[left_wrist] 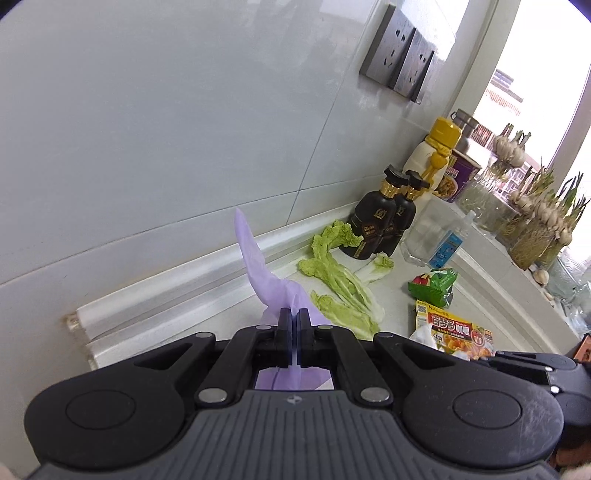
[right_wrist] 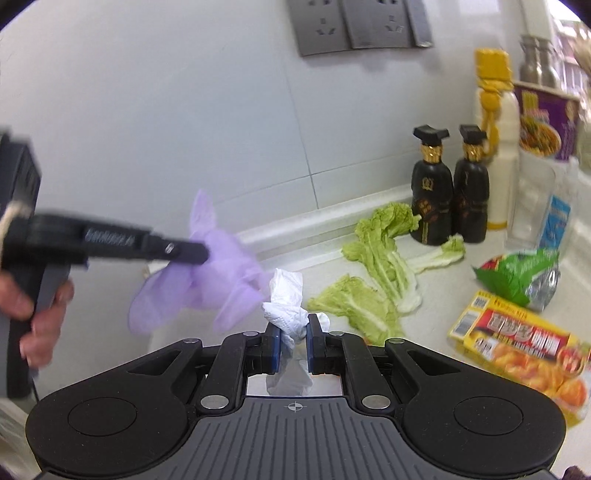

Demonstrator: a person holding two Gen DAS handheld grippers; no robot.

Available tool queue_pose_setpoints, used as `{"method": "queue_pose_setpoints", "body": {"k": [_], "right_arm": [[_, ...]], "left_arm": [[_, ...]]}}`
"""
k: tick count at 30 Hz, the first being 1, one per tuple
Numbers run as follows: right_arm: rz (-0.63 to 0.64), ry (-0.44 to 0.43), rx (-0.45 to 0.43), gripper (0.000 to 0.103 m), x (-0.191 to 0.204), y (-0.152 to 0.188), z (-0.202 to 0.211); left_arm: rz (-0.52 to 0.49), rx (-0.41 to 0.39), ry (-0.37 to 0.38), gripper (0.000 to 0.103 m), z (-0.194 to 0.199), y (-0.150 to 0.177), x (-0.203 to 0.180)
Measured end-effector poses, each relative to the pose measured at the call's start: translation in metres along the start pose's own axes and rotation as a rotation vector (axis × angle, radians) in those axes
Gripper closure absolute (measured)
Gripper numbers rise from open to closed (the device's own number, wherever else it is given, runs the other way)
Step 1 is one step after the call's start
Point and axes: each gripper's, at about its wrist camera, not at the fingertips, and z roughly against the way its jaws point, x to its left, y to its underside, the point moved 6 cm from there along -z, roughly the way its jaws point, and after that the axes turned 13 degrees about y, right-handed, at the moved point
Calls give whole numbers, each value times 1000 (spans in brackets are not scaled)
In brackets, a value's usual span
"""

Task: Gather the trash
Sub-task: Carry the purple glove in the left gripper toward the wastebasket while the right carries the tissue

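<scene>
A: Your left gripper pinches the purple bag; your right gripper clamps the crumpled tissue just beside it, above the counter.

B: Spread the bag's mouth before you drop the tissue in.

Two black bottles with gold collars; one tall white bottle with a yellow cap; three loose cabbage leaves; one purple plastic bag; one crumpled white tissue; one green snack packet; one yellow food box; one purple noodle cup; two grey wall sockets
</scene>
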Motion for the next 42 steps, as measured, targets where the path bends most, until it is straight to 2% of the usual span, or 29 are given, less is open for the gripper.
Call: {"method": "queue_pose_setpoints", "body": {"k": [6,11,23,33,42], "right_arm": [[-110,-37,25,92,-3,4,14],[-144,-56,56,92,6,17,20],[-107,-94,180,92,50,64,18],[-42,-147,248,91,94,87,22],[47,-200,296,91,139,102,22]], "left_arm": [[47,4,-5,102,26,18,6],[95,-3,-19,102,48,36,12],[255,-6,-55,102,92,88,40],[384,-48,-89,102,132,131,56],[489,-51,-140,102,155,169,82]]}}
